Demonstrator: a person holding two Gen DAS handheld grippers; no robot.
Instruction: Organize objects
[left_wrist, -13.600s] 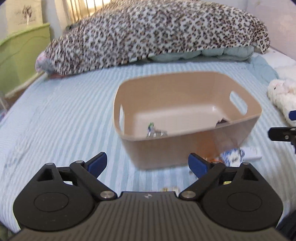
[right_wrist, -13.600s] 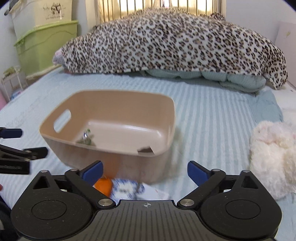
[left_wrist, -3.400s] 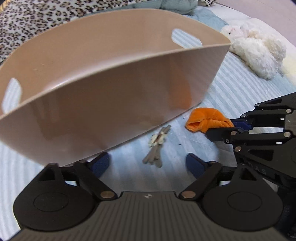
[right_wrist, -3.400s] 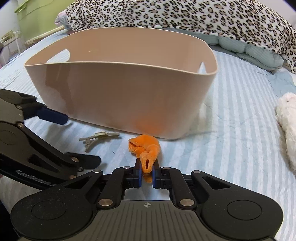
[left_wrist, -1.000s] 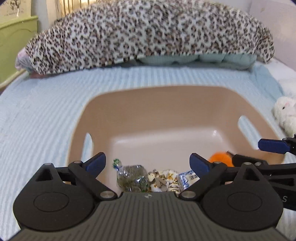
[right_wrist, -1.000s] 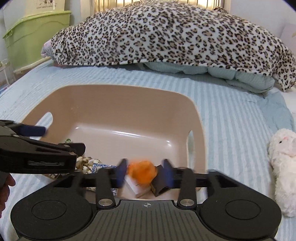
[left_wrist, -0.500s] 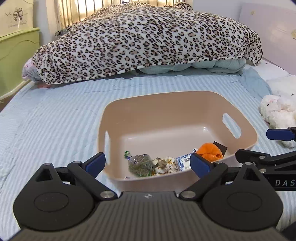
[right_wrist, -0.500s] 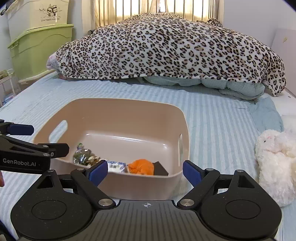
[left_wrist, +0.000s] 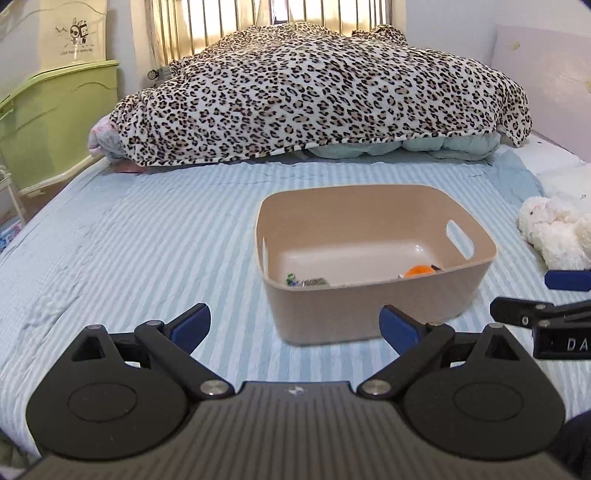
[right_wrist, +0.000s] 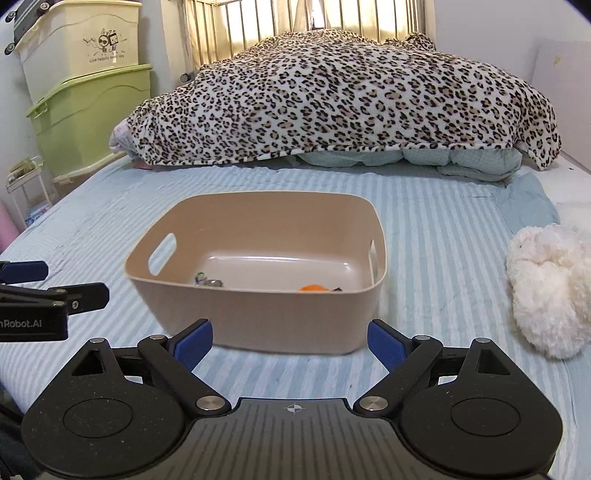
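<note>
A beige plastic basket (left_wrist: 373, 306) with cut-out handles stands on the striped blue bed; it also shows in the right wrist view (right_wrist: 258, 314). Inside lie an orange cloth (left_wrist: 419, 271), also seen from the right wrist (right_wrist: 313, 288), a small clear packet (left_wrist: 314, 282) and other small items mostly hidden by the near wall. My left gripper (left_wrist: 295, 326) is open and empty, held back from the basket's near side. My right gripper (right_wrist: 290, 341) is open and empty, also short of the basket. Each gripper shows at the edge of the other's view.
A leopard-print blanket (left_wrist: 314, 99) is heaped across the far side of the bed. A white plush toy (right_wrist: 546, 288) lies right of the basket. Green and cream storage bins (right_wrist: 85, 92) stand off the bed at the left.
Both grippers have pulled back and up from the basket, which now looks smaller and farther. The orange cloth, earlier held by the right gripper, lies in the basket.
</note>
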